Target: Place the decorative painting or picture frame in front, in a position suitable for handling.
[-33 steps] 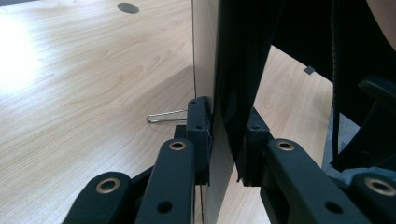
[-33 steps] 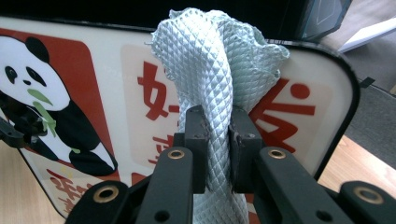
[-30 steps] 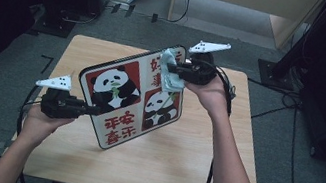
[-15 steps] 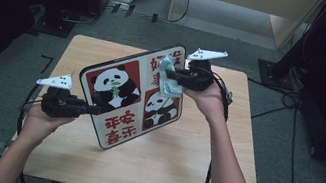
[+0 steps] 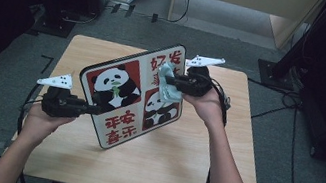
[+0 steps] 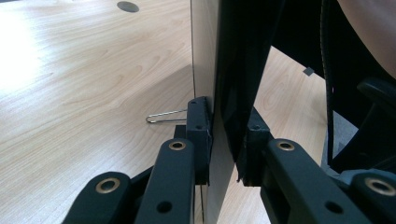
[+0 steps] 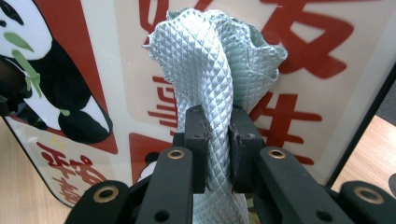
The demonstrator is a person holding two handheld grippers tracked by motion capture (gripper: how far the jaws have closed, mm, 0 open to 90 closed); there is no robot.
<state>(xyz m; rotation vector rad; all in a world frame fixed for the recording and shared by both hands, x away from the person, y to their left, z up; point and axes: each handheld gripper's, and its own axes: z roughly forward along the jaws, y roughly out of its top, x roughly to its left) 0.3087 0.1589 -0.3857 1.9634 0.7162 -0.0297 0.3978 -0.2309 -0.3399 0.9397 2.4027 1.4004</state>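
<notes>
While the left gripper fingers are clamping the panda board tilted above the tabletop's middle | right gripper fingers are pinching a cloth on its upper-right face | wiping's looking underway, lower panels probably left

Seen from a fixed camera above the person's side, the high view looks forward and down across the whole wooden table, taking in the floor beyond. The left gripper view rides low and close behind the left gripper, looking along its jaws at the edge of the panda board, with tabletop on either side. The right gripper view sits just as near the right gripper, facing the board's printed front and a pale quilted cloth. All three views share the board.
</notes>
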